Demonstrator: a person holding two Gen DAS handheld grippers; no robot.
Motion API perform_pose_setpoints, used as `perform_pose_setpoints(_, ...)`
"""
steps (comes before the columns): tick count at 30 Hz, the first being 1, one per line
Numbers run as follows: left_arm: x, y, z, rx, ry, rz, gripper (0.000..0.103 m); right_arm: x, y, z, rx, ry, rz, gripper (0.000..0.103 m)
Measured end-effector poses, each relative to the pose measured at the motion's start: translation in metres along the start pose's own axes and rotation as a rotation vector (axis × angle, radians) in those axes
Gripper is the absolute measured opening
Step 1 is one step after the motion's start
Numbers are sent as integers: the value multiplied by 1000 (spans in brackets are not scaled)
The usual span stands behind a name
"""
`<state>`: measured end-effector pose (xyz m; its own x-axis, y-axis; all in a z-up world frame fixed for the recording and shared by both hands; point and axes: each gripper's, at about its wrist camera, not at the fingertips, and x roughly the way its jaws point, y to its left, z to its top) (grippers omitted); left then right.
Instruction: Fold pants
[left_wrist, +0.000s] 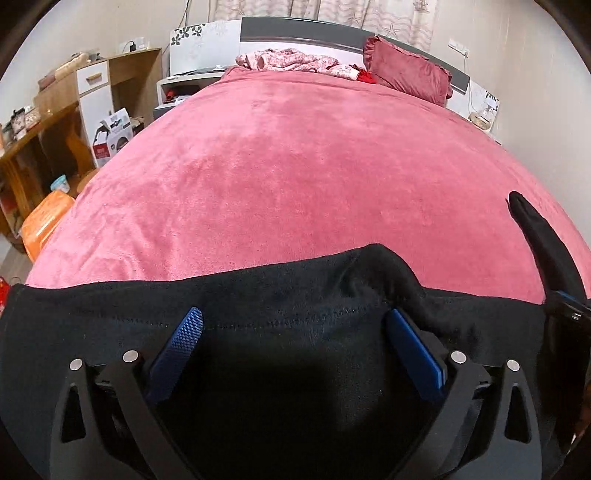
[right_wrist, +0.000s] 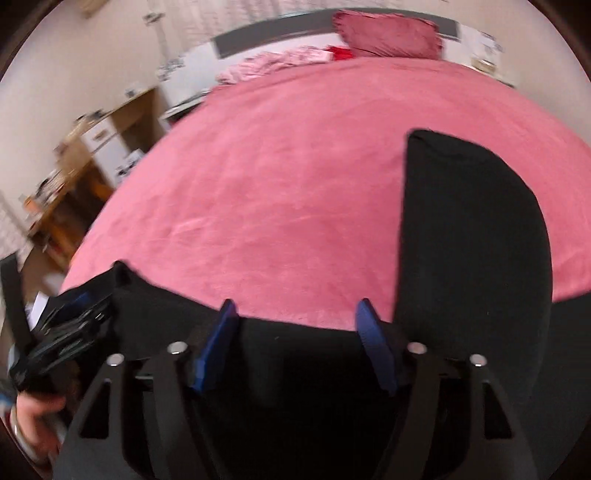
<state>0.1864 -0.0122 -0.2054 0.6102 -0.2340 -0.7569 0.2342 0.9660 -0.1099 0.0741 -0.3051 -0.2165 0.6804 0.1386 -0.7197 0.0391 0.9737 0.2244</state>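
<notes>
Black pants (left_wrist: 280, 306) lay across the lower frame on the pink bed (left_wrist: 295, 166). Left hand-held gripper (left_wrist: 295, 325) jaws apart over the stitched hem; right hand-held gripper (right_wrist: 299, 317) apart too, one leg (right_wrist: 469, 229) reaching up at right.

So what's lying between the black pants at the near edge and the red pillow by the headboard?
Only bare pink bedspread lies between the black pants and the red pillow; the left wrist view shows it clearly. Crumpled pink clothes sit beside the pillow.
</notes>
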Motion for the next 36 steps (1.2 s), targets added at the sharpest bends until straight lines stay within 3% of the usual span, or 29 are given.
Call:
perform_pose_setpoints(3,-2,-2,-2,4,-4,4,99,-9,10,25,-93,-73,-62,78)
perform_pose_setpoints(5,-1,-4,-3,4,-4,5,99,-4,6,47,-96,-87,-160,87)
perform_pose_setpoints(7,-1,-5,-3,4,-2,4,100,16,-7,70,-72,-53,-300,88)
perform_pose_setpoints(10,0,-6,-4,6,0,6,100,44,-35,92,24,10,-415,88)
perform_pose_setpoints(13,0,-4,-6,-2,2,-7,100,66,-55,106,108,51,-472,88)
perform_pose_setpoints(18,1,-3,-7,-3,4,-8,100,89,-73,110,84,124,-527,85)
perform_pose_setpoints(24,1,-2,-7,1,6,-3,100,97,-84,104,112,119,-490,83)
perform_pose_setpoints(27,1,-2,-7,0,6,-4,100,94,-80,105,100,113,-473,71)
perform_pose_setpoints(30,1,-2,-7,1,6,-3,100,93,-78,107,90,114,-453,52)
perform_pose_setpoints(31,1,-2,-7,1,6,-3,100,91,-79,107,86,118,-459,37)
perform_pose_setpoints(32,1,-2,-7,1,6,-4,100,88,-81,107,85,120,-458,28)
perform_pose_setpoints(36,1,-2,-7,1,6,-3,100,73,-98,108,123,112,-414,8)
